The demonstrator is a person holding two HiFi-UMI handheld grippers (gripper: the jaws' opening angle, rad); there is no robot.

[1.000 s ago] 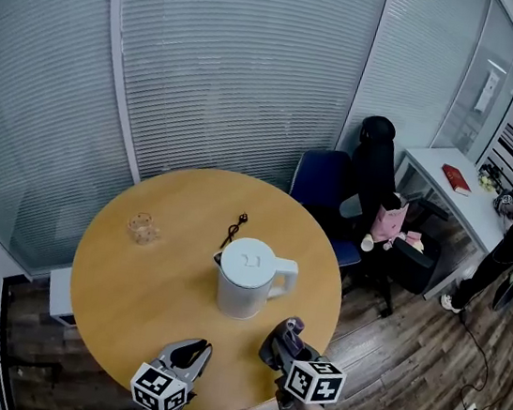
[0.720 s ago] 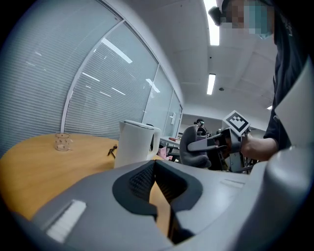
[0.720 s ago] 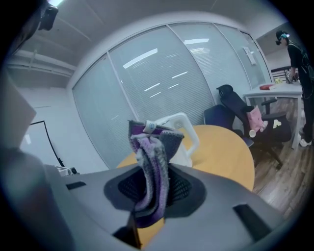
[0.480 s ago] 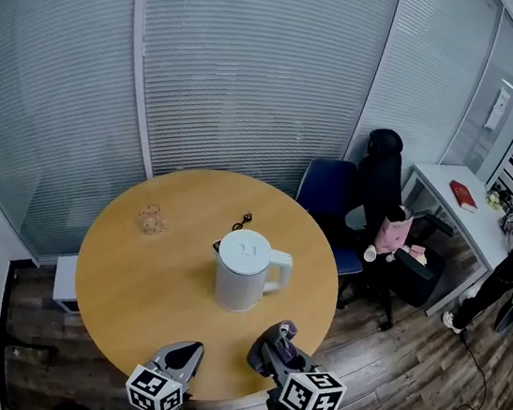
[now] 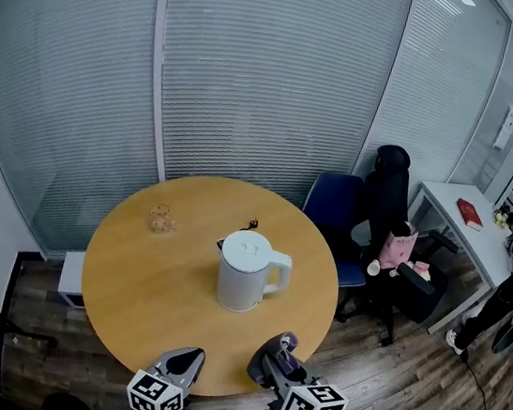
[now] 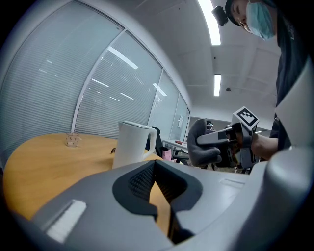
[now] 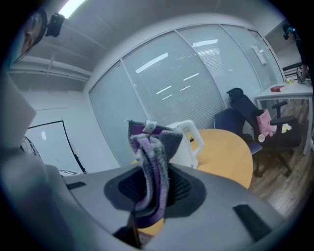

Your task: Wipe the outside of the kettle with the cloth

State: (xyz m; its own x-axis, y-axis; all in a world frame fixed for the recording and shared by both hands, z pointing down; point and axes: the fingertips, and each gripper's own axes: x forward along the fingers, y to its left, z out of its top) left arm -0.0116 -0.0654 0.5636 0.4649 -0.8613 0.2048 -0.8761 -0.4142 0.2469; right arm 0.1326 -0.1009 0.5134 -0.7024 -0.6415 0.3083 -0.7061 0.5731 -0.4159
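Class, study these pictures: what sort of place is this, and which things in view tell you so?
Most likely an office meeting room: blind-covered glass partition walls, a black swivel chair near a white desk, and a round wooden table in the middle.

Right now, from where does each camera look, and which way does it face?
Head view: on the person's head, facing steeply down at the table and kettle; left gripper and right gripper show below.
Left gripper view: on the left gripper, facing along its shut jaws across the table; the right gripper and the person's hand show.
Right gripper view: on the right gripper, facing along jaws shut on the cloth.
Shared: all three show the kettle.
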